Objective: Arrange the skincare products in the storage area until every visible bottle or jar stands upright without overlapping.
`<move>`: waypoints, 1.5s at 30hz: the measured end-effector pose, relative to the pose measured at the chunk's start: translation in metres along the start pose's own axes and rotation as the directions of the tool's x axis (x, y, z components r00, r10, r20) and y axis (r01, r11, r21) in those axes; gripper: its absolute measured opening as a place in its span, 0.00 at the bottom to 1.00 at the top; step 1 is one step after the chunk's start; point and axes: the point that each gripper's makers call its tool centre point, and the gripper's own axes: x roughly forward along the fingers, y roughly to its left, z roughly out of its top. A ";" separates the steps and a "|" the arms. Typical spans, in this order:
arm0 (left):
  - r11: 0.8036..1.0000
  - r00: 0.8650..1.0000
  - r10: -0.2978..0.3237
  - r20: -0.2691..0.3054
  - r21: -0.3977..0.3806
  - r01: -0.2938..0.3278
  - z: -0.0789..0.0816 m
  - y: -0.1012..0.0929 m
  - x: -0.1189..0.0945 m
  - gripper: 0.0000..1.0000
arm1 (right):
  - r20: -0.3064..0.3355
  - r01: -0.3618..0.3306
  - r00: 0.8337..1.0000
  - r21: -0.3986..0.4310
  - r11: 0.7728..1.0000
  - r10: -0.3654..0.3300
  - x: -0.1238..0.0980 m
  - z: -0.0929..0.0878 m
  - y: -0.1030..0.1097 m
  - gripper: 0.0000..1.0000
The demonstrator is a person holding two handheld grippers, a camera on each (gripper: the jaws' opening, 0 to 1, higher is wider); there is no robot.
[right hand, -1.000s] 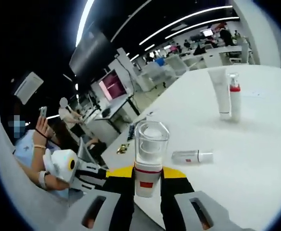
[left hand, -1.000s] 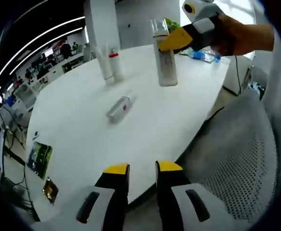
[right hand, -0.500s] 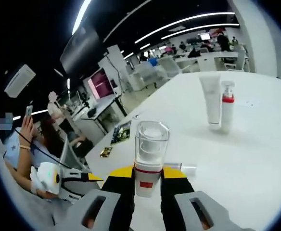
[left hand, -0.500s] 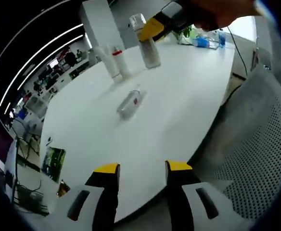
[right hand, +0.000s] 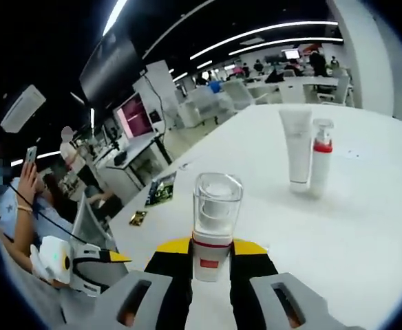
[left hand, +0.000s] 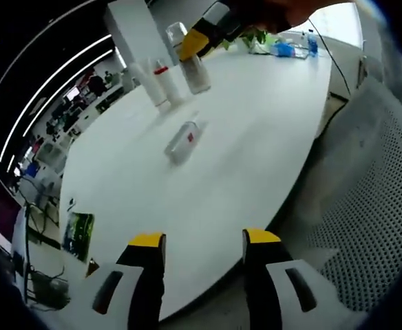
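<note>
A tall bottle [right hand: 215,223] with a clear cap and red band is upright between the jaws of my right gripper [right hand: 211,249], which is shut on it. In the left gripper view the same bottle [left hand: 195,72] is at the far side of the white table [left hand: 256,137] under my right gripper [left hand: 191,45]; whether its base touches the table I cannot tell. Close beside it stand a white tube [left hand: 148,84] [right hand: 296,146] and a red-collared pump bottle [left hand: 166,81] [right hand: 319,157]. A small clear bottle [left hand: 182,141] lies on its side mid-table. My left gripper [left hand: 204,240] is open at the near edge.
A grey mesh chair [left hand: 356,206] stands at the table's right edge. A green leaflet [left hand: 79,235] and a small packet lie near the left edge. Blue items [left hand: 283,48] sit at the far end. A person [right hand: 29,206] sits beyond the table, near my left gripper [right hand: 77,261].
My right gripper has carried the tall bottle farther across the table, close to the tube and pump bottle. My left gripper's jaws have spread wider.
</note>
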 end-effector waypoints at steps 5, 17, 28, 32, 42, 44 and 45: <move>1.000 1.000 -0.005 -0.017 -0.018 0.005 -0.003 0.000 0.000 0.41 | -0.002 0.019 1.000 -0.004 1.000 -0.019 0.004 0.001 -0.008 0.13; 0.999 0.996 -0.036 -0.077 0.004 0.036 -0.013 -0.006 0.000 0.30 | 0.032 0.087 0.996 -0.010 0.996 -0.087 0.022 0.015 -0.033 0.13; 0.998 0.994 -0.059 -0.096 0.017 0.061 -0.017 -0.012 0.003 0.31 | 0.045 0.160 0.987 -0.060 0.985 -0.158 0.043 0.016 -0.055 0.13; 0.997 0.994 -0.062 -0.090 0.031 0.065 -0.016 -0.012 0.002 0.28 | 0.045 0.182 0.983 -0.087 0.979 -0.179 0.052 0.018 -0.063 0.13; 0.995 0.988 -0.096 -0.118 0.014 0.099 -0.021 -0.018 0.005 0.29 | 0.047 0.215 0.976 -0.105 0.971 -0.211 0.076 0.022 -0.080 0.13; 0.995 0.988 -0.099 -0.122 0.013 0.102 -0.022 -0.018 0.006 0.29 | 0.050 0.221 0.975 -0.107 0.969 -0.217 0.081 0.024 -0.084 0.13; 0.994 0.987 -0.103 -0.126 0.014 0.105 -0.023 -0.019 0.006 0.29 | 0.052 0.224 0.974 -0.110 0.968 -0.220 0.083 0.026 -0.085 0.13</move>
